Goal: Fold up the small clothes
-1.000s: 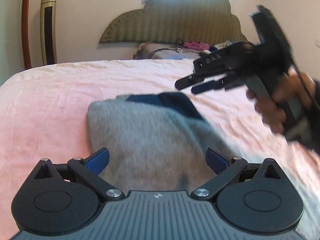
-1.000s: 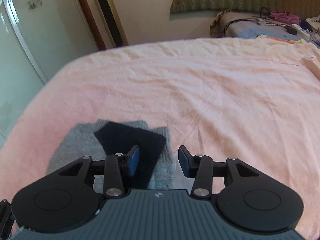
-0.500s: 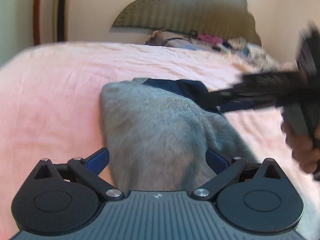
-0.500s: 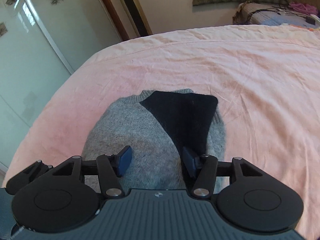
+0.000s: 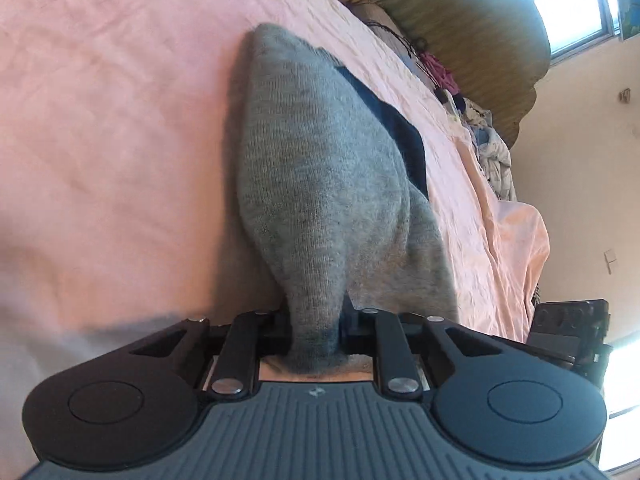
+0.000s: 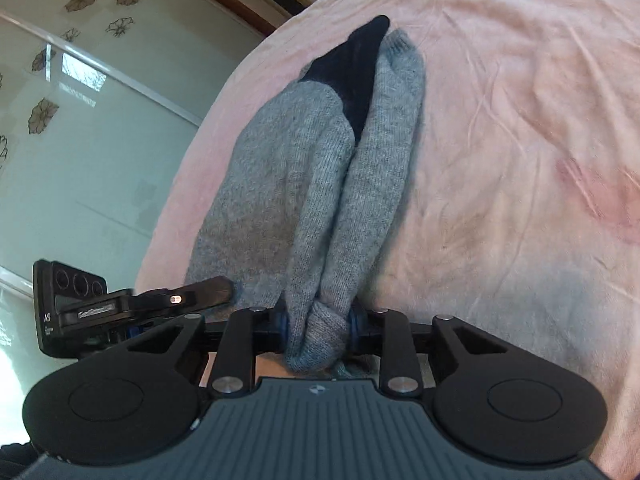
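Grey knit garment (image 5: 320,184) with navy patch on pink bedsheet (image 5: 112,120).

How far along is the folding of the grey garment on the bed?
Early. Done: the grey garment is spread on the pink bedsheet, its dark blue part at the far end. In hand: the left gripper and right gripper have just been closing and now each pinch the bunched near edge. Left: carrying that edge over to make the fold; none shows yet.

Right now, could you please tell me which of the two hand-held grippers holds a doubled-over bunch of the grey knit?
The right hand-held gripper: its jaws pinch a folded-over, knotted-looking wad of the grey knit garment, whereas the left hand-held gripper clamps a single gathered edge.
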The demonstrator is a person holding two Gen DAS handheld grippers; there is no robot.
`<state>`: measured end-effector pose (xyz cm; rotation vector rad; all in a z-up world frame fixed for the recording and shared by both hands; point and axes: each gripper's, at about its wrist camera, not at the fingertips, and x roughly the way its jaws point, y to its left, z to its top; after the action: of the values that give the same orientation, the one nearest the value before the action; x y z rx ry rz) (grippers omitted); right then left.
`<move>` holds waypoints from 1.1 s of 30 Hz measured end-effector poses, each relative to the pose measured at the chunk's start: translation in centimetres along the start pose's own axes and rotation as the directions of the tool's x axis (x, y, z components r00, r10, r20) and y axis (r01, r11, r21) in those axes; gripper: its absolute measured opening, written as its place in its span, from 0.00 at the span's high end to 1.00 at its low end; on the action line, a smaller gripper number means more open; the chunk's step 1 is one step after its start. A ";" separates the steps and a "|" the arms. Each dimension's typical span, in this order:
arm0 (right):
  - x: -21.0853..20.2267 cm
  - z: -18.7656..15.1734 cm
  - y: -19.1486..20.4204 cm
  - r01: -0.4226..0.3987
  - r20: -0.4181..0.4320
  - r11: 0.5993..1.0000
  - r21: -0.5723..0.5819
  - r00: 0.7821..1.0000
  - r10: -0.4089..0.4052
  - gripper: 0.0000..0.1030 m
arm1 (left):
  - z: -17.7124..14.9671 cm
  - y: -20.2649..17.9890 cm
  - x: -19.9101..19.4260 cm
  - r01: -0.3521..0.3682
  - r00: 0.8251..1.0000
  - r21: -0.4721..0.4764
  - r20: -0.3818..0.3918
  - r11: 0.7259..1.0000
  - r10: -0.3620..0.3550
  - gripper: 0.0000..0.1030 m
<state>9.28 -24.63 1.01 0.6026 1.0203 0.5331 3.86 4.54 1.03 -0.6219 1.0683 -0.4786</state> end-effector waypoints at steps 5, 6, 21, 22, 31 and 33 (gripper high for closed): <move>-1.1 -1.6 1.7 0.021 -0.039 0.993 -0.113 0.999 -0.026 0.76 | -2.3 -0.9 -1.4 -0.092 0.996 0.184 0.010 0.979 0.091 0.81; -0.7 -2.0 1.6 0.054 -0.041 0.989 -0.135 0.997 -0.060 0.78 | -2.8 -1.1 -1.8 -0.105 0.994 0.217 0.031 0.970 0.101 0.78; 5.3 9.8 5.7 0.261 0.107 0.942 -0.211 0.964 -0.243 0.32 | -4.6 -8.3 4.6 -0.415 0.909 0.630 0.305 0.656 0.283 0.02; 6.7 10.0 5.0 0.291 0.099 0.928 -0.234 0.956 -0.275 0.32 | -4.8 -8.2 4.6 -0.420 0.907 0.627 0.310 0.656 0.285 0.02; 4.7 8.0 7.1 0.293 0.131 0.922 -0.254 0.955 -0.267 0.30 | -5.8 -7.8 0.3 -0.392 0.918 0.611 0.305 0.688 0.252 0.02; 3.2 5.9 7.3 0.218 0.119 0.948 -0.233 0.974 -0.195 0.24 | -6.0 -7.6 1.2 -0.383 0.924 0.623 0.271 0.682 0.271 0.02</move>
<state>15.01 -18.50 6.35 0.2937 0.8986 0.4322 -1.62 -3.16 3.34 0.1823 0.7524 -0.4462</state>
